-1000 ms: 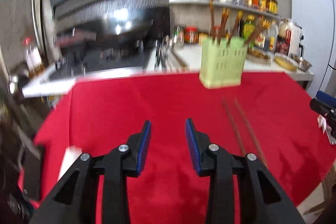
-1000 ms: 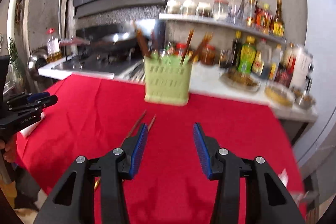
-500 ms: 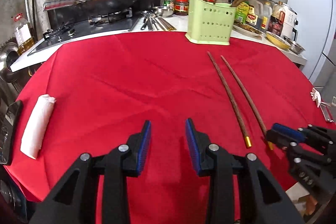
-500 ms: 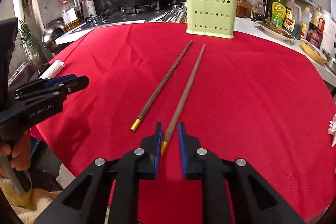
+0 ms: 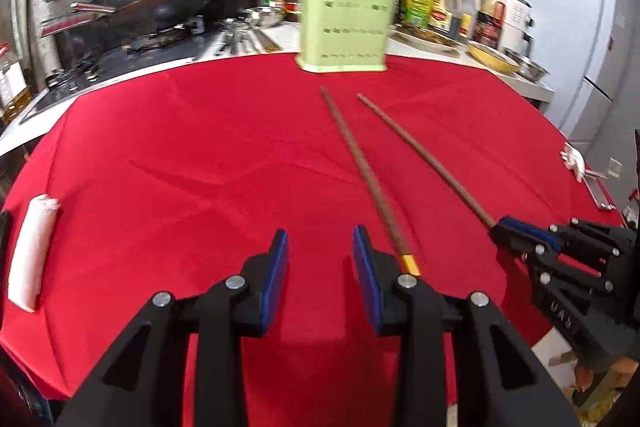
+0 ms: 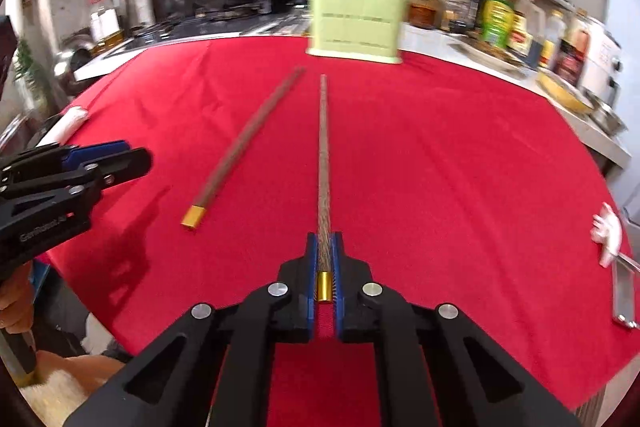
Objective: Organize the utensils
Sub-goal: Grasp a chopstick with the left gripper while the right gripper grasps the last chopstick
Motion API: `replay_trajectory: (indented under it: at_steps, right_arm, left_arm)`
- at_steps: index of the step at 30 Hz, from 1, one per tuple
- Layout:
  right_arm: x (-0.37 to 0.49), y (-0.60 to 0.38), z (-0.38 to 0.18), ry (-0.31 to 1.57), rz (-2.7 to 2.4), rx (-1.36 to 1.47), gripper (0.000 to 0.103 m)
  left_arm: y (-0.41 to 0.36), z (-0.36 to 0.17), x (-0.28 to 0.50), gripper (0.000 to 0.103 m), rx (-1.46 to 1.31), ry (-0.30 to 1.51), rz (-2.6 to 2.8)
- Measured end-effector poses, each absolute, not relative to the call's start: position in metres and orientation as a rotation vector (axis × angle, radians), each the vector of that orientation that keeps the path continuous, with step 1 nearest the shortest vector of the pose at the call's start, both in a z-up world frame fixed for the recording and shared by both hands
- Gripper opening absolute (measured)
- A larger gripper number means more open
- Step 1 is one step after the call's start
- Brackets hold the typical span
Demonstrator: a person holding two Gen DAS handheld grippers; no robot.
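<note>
On the red tabletop (image 6: 440, 155), the right hand-held gripper (image 6: 325, 247) has closed since half a second ago, now clamping one chopstick (image 6: 323, 147) near its gold end, while the left hand-held gripper (image 5: 320, 247) remains apart beside the other chopstick (image 5: 368, 179), before the green holder (image 5: 344, 27).

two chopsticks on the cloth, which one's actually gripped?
The right-hand chopstick: the right gripper is shut on its gold-capped end. The other chopstick lies free on the red cloth, beside the open left gripper.
</note>
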State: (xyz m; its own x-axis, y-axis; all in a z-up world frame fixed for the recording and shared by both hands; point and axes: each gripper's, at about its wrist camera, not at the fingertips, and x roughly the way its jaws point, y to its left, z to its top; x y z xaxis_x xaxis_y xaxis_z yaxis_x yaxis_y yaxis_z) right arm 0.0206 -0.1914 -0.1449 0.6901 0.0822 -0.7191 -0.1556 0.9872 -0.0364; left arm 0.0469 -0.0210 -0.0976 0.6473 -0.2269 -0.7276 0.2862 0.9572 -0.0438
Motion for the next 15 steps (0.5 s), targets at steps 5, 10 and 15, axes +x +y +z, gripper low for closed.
replay_trajectory:
  at_steps: [5,10,15]
  right_arm:
    - [0.015,-0.219,-0.145,0.803,0.073,-0.054,0.007]
    - [0.015,-0.224,-0.146,0.792,0.075,-0.033,0.009]
    - [0.015,-0.225,-0.146,0.78,0.079,-0.041,0.011]
  left_arm:
    - [-0.043,-0.102,0.053,0.033,0.074,0.844,-0.337]
    - [-0.06,-0.105,0.059,0.033,0.062,0.856,-0.361]
    - [-0.069,-0.112,0.064,0.032,0.069,0.885,-0.363]
